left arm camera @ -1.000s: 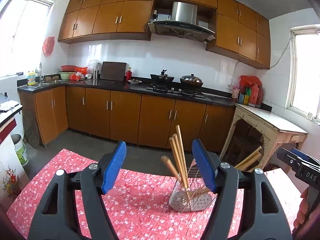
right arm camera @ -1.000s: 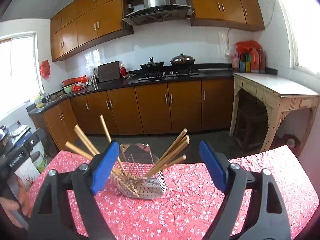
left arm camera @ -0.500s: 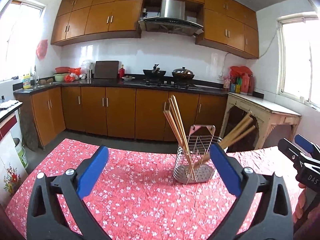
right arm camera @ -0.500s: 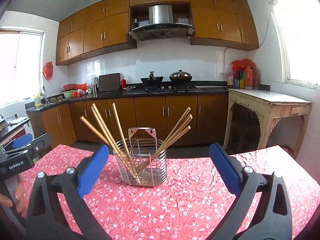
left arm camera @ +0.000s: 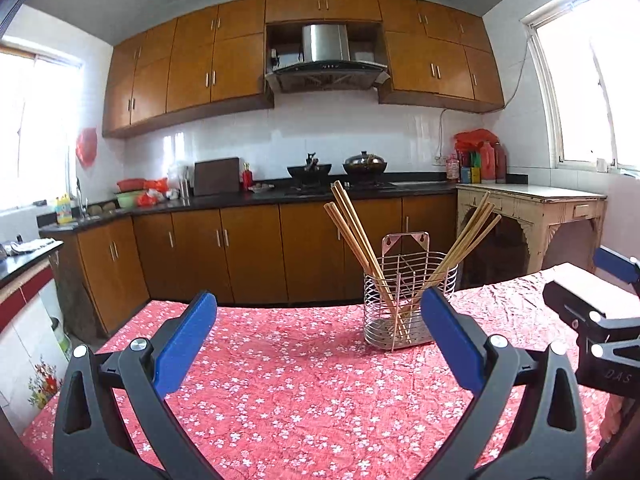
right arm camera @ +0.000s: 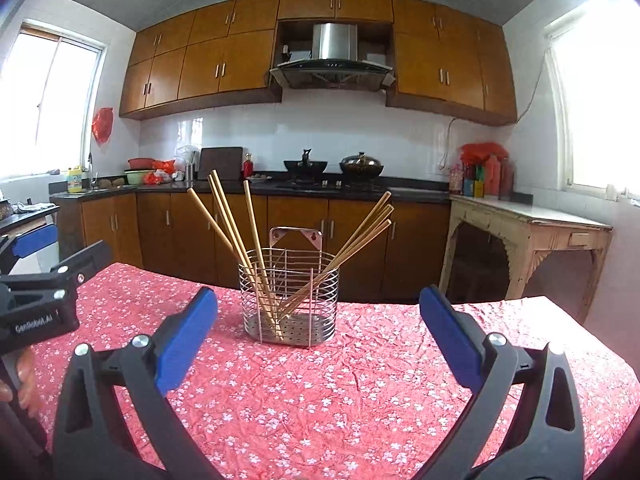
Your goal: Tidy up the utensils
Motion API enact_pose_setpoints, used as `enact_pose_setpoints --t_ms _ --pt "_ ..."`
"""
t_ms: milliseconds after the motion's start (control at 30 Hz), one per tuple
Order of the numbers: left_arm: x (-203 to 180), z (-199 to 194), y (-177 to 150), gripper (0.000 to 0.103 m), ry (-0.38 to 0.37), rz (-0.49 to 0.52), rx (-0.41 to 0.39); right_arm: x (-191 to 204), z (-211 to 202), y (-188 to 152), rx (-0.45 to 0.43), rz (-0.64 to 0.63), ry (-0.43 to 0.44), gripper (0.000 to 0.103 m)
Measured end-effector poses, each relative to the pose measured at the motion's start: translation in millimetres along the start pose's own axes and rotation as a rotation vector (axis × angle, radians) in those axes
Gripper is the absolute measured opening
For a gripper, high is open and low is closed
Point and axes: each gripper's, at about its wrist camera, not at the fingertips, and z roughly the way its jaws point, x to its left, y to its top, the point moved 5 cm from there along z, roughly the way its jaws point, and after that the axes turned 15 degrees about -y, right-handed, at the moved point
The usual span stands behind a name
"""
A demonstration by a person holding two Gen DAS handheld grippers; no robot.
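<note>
A wire utensil basket stands upright on the table with the red flowered cloth. Several wooden chopsticks lean out of it in two bunches, one to the left and one to the right. My left gripper is wide open, well short of the basket, with nothing between its blue pads. My right gripper is also wide open and empty, with the basket ahead between its fingers. Each gripper shows at the edge of the other's view.
Brown kitchen cabinets and a dark counter with a stove, pots and bottles run along the far wall. A pale wooden side table stands at the right. A hand holds the left gripper's body at the table's left edge.
Both grippers have opened wider and dropped lower and back from the basket. The chopsticks and basket now stand higher in both views and have not moved on the table.
</note>
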Motion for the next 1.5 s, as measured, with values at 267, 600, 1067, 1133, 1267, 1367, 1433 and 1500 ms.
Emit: enact_pose_setpoints --t_ms 267,600,1067,1133,1267,1367,1433,1500 --pt "-0.1 -6.8 -11.7 0.101 -0.007 -0.029 -0.022 0.5 -5.4 -5.7 -0.017 0.009 -0.011 0.099" --pt "2.7 -11.1 -17.9 0.101 -0.006 -0.048 -0.037 -2.3 -6.3 -8.8 -0.019 0.030 -0.007 0.099" --pt "1.8 -13.0 -18.8 0.101 -0.011 -0.055 -0.045 -6.5 -7.3 -8.4 -0.032 0.034 -0.013 0.099" --pt "1.2 -13.5 -18.9 0.101 -0.012 -0.056 -0.045 -6.7 -7.2 -8.6 -0.030 0.036 -0.012 0.099" --pt "1.2 -13.4 -19.4 0.101 -0.017 -0.057 -0.042 -6.9 -9.2 -9.0 -0.029 0.040 -0.009 0.099" --pt "1.4 -13.2 -20.0 0.101 -0.017 -0.057 -0.037 -7.3 -9.0 -8.9 -0.027 0.042 -0.009 0.099" --pt "2.0 -12.6 -19.8 0.101 -0.015 -0.059 -0.035 -7.7 -9.0 -9.0 -0.025 0.044 -0.009 0.099" --pt "2.0 -12.4 -20.0 0.101 -0.013 -0.064 -0.033 -7.7 -8.8 -8.7 -0.023 0.046 -0.008 0.099"
